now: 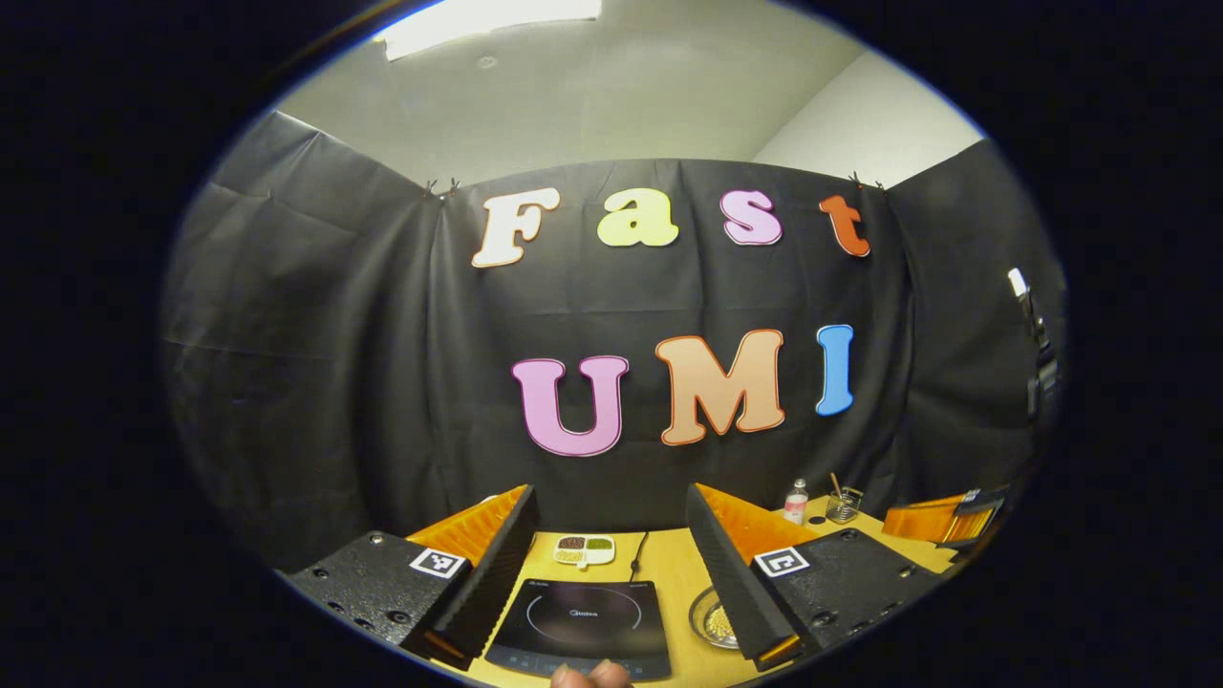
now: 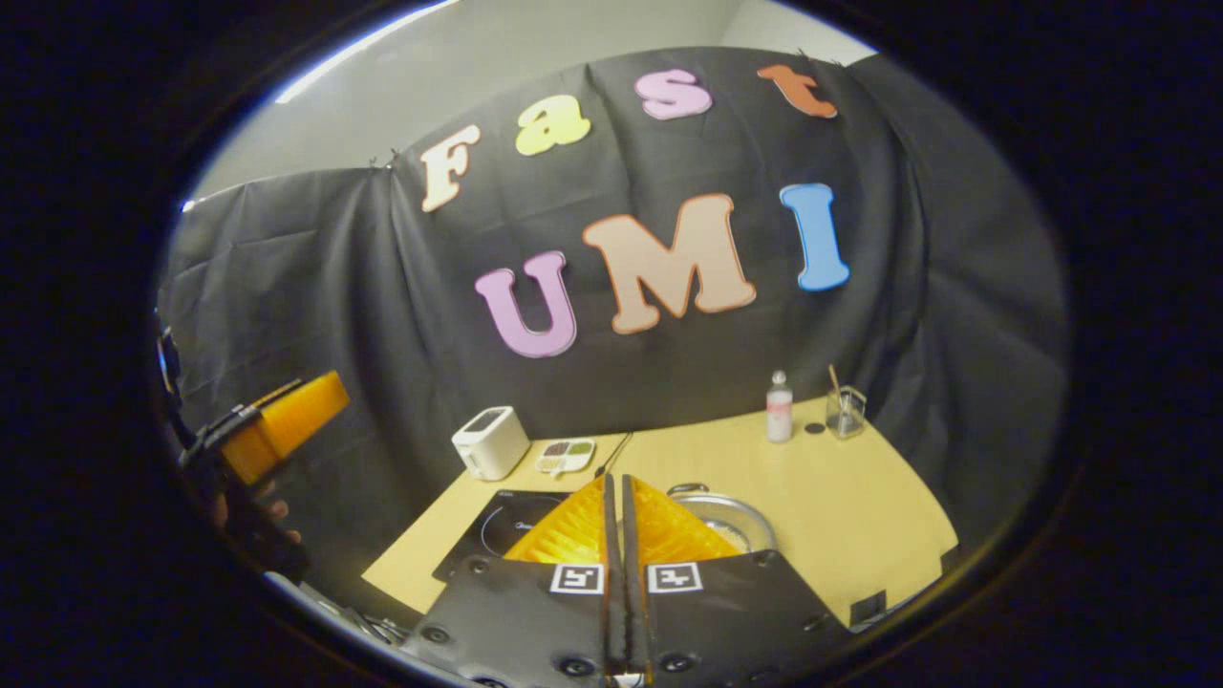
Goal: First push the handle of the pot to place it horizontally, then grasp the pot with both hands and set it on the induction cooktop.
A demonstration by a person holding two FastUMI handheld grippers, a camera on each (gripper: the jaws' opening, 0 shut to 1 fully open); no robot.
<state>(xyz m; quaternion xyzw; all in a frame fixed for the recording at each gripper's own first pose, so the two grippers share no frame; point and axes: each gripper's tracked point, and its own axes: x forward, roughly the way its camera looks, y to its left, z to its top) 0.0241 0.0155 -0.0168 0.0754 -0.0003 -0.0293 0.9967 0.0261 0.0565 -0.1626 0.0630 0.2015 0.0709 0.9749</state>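
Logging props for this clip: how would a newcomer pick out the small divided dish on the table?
Start at the yellow table and find the black induction cooktop near its front edge. Just behind the cooktop, toward the black cloth wall, lies the small white divided dish. It alone is split into compartments holding dark, green and pale contents, unlike the boxy white appliance beside it.

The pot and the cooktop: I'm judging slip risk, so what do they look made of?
The pot looks like bare metal, probably stainless steel, judging by its shiny silver rim. The cooktop looks like smooth black glass, glossy enough to catch faint reflections. Both seem slick.
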